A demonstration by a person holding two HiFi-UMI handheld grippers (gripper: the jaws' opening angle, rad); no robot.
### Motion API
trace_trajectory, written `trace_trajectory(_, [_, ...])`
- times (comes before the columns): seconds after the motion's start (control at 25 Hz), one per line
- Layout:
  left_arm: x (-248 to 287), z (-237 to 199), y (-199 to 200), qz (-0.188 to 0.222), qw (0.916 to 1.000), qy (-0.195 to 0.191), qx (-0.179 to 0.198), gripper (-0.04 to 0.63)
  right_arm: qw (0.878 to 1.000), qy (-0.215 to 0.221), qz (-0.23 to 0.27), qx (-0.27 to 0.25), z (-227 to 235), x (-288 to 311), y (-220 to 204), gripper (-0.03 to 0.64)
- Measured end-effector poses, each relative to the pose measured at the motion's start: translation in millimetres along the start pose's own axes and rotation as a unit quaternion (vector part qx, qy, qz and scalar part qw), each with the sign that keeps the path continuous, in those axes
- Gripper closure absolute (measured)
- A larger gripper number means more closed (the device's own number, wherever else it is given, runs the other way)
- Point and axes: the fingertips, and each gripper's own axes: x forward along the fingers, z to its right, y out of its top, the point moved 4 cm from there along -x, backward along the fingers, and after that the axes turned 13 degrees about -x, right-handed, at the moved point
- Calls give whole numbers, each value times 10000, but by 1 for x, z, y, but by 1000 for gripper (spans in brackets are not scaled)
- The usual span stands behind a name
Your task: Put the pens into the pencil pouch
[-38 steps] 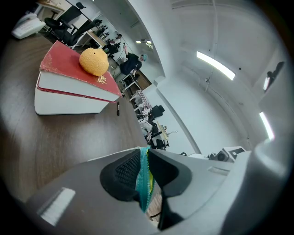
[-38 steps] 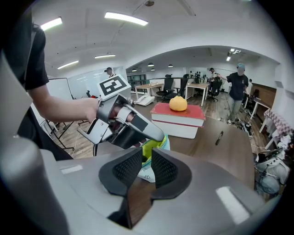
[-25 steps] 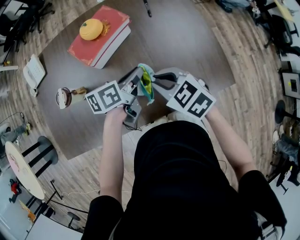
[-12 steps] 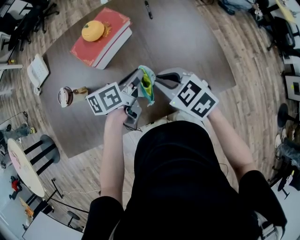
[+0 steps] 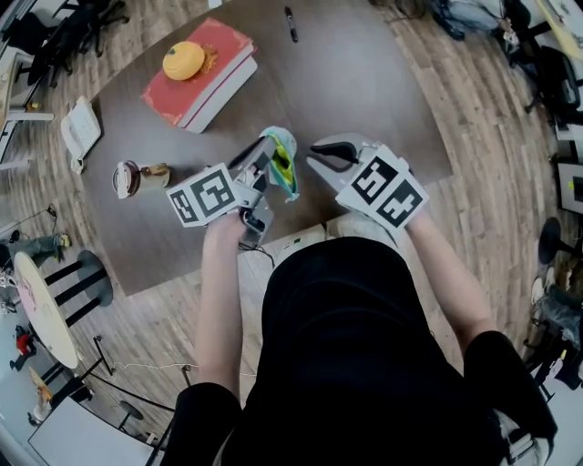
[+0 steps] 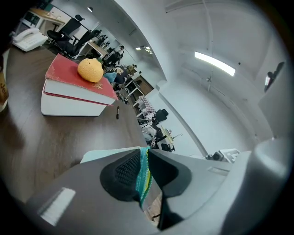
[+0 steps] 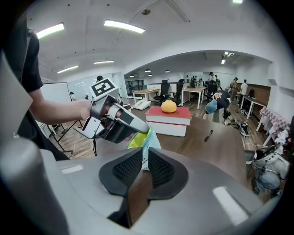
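The pencil pouch (image 5: pixel 284 162), teal with a yellow lining, hangs above the near edge of the brown table (image 5: pixel 364 82), held between both grippers. My left gripper (image 5: pixel 269 157) is shut on its left edge; the teal and yellow fabric (image 6: pixel 144 167) sits pinched between the pads, and these jaws have just been closing on it. My right gripper (image 5: pixel 315 155) is shut on a pale corner of the pouch (image 7: pixel 145 149), which runs down between its pads (image 7: pixel 161 170). One black pen (image 5: pixel 291 23) lies far back on the table.
A red book (image 5: pixel 196 77) with an orange fruit (image 5: pixel 183 60) on it lies at the back left. A white desk phone (image 5: pixel 80 132) and a small round object (image 5: pixel 126 179) sit near the left edge. Office chairs and desks stand around on the wooden floor.
My right gripper has drifted a little to the right, away from the left one, so the gap between them is wider. The left gripper still holds the pouch in about the same spot.
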Motion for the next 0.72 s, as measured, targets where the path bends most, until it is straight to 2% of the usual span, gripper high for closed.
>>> trace_trajectory(0.32, [1, 23, -8, 366, 9993, 45, 12, 551, 9999, -53, 157, -19, 13, -29, -10, 571])
trace_trajectory(0.72, [-7, 51, -24, 705, 9970, 123, 294, 551, 9985, -253, 479, -10, 21, -63, -15, 572])
